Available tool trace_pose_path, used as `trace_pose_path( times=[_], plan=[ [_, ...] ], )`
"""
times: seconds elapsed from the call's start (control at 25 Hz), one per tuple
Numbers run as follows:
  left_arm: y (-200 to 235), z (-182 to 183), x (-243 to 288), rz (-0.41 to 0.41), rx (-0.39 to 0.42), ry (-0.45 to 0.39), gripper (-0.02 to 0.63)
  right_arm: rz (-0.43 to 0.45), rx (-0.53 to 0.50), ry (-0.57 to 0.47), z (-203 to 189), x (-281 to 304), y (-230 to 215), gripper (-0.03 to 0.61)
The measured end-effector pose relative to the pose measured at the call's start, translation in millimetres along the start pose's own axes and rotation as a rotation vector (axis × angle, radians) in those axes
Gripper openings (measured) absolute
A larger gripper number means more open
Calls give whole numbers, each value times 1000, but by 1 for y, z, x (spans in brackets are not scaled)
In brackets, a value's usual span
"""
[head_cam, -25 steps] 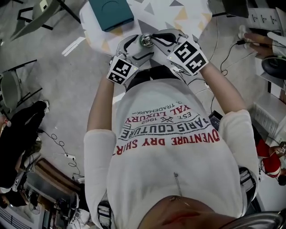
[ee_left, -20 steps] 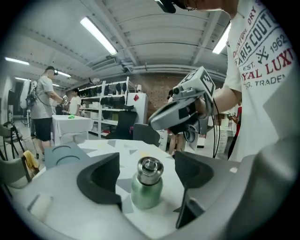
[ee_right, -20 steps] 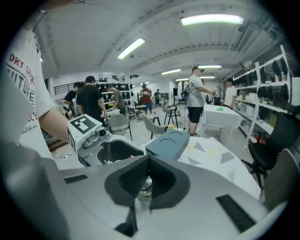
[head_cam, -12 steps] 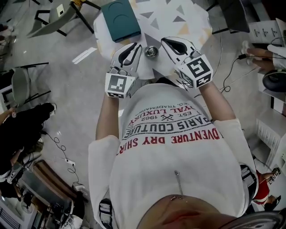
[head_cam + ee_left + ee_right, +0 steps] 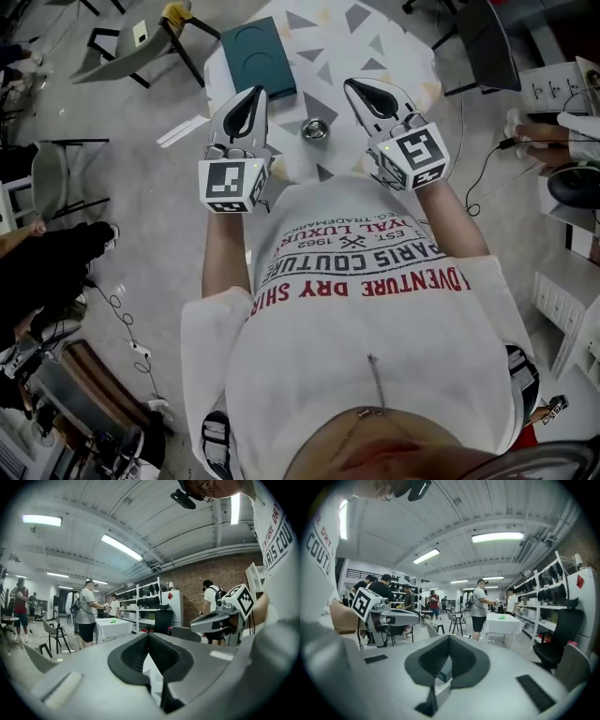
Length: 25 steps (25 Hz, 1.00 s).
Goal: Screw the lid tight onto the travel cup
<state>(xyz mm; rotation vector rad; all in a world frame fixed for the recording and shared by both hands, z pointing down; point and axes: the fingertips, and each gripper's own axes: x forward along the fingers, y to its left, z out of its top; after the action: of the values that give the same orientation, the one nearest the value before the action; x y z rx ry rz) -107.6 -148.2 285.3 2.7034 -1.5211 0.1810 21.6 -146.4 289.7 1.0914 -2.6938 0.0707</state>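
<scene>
- Head view is showing the travel cup (image 5: 315,129) standing upright on the patterned table (image 5: 394,47). Its round shiny top is facing the camera, so its long axis is running straight up and down.
- Left gripper (image 5: 251,98) and right gripper (image 5: 359,91) are flanking the cup, one on each side, and neither is touching it. In the picture it is sitting between their tips and a little nearer the person.
- Left gripper view and right gripper view are both looking out across the room and not at the cup. I am judging from this that both tools are pointing over it and that it is lying below them.
- Left jaws have just been closing and are now pressing together on nothing. Right jaws are likewise pressing together, empty.
- Neither hand is looking clearly nearer, so any further tightening is calling for a drop down toward the cup's top.
</scene>
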Motion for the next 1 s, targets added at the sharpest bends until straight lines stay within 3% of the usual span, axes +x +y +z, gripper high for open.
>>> trace_pose_path(
  times=[0.64, 1.0],
  plan=[
    [7, 14, 4, 81, 6, -27, 12, -24, 2, -41, 6, -1, -17, 9],
    [-1, 12, 5, 76, 12, -10, 12, -11, 15, -54, 8, 0, -14, 9]
  ],
)
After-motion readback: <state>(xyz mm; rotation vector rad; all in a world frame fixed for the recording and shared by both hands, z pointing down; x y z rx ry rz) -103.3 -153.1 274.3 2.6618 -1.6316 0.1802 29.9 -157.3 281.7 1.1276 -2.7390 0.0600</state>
